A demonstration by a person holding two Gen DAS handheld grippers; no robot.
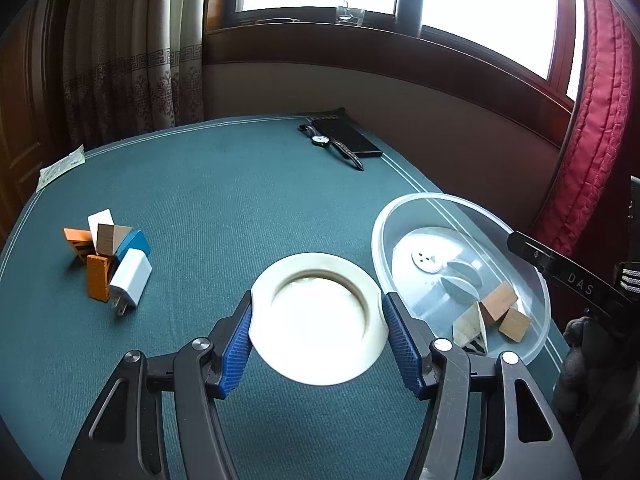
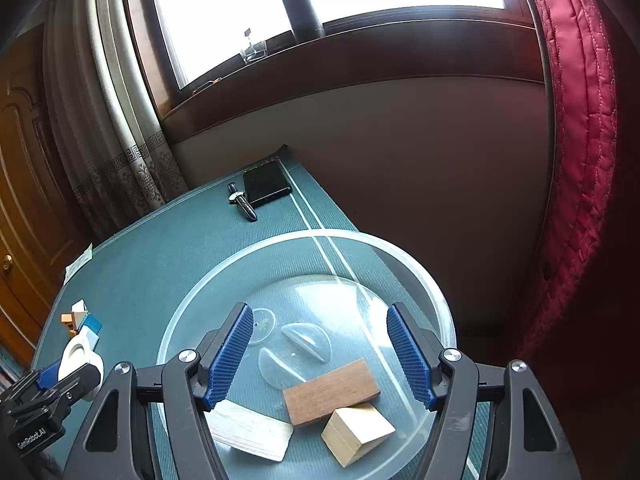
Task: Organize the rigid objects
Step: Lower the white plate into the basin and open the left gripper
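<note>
— Three wooden blocks already sit in the clear bowl (image 2: 436,300): a dark brown block (image 2: 332,392), a pale cube (image 2: 358,432) just beside it, and a whitish slab (image 2: 252,432) leaning at the near wall. All look stiff and light, with flat faces a pad can bite on squarely.

— And the right claw (image 2: 320,354)?

— It hangs above the bowl with its jaws standing wide and nothing between them. The blocks lie below, apart from the pads.

— What about the left claw (image 1: 318,340)?

— It is closed on a white round dish (image 1: 320,320), one blue pad on each side of the wide rim. I would judge it ceramic or hard plastic: rigid, smooth, likely slippery at that glossy rim, and liable to chip if dropped. Gripping across the rim works, but it could pivot, so keeping it level seems wise.

— Where is it?

— Over the green tabletop (image 1: 220,200), just left of the bowl; whether it rests on the cloth or is lifted, I cannot tell.

— What remains?

— A heap at the far left: a white plug charger (image 1: 130,280), a blue charger (image 1: 136,242), orange blocks (image 1: 98,276) and a wooden wedge (image 1: 110,236), touching one another. The charger's flat sides are the hold, not the prongs. The wedge's slanted faces may squirt out; take its parallel sides.
</note>
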